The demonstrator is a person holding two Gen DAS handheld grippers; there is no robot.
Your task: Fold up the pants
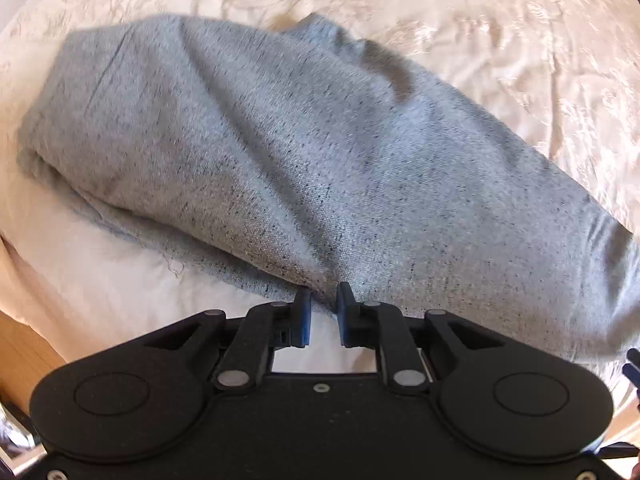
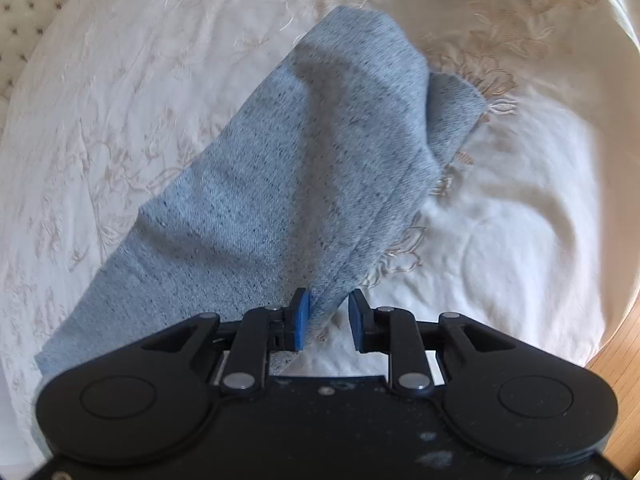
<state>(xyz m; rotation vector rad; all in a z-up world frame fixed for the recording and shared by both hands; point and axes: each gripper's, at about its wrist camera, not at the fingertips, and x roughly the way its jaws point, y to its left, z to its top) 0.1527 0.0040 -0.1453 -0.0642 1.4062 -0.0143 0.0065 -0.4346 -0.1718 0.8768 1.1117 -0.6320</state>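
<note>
The light grey-blue pants [image 1: 280, 152] lie folded over in a thick bundle on a cream bedspread [image 1: 480, 40]. My left gripper [image 1: 323, 312] points down at the near edge of the bundle. Its blue pads stand a little apart, and the cloth edge reaches up to the tips without being pinched. In the right wrist view the pants [image 2: 288, 184] run as a long strip away from my right gripper [image 2: 329, 316]. That gripper is open. The cloth's near corner rests against its left pad [image 2: 301, 320] and leaves a gap to the right one.
The embroidered cream bedspread [image 2: 120, 100] surrounds the pants on all sides. Light wood [image 1: 24, 344] shows past the bed's edge at the lower left, and again as wood [image 2: 616, 360] at the lower right. A tufted headboard [image 2: 20, 8] sits at the upper left.
</note>
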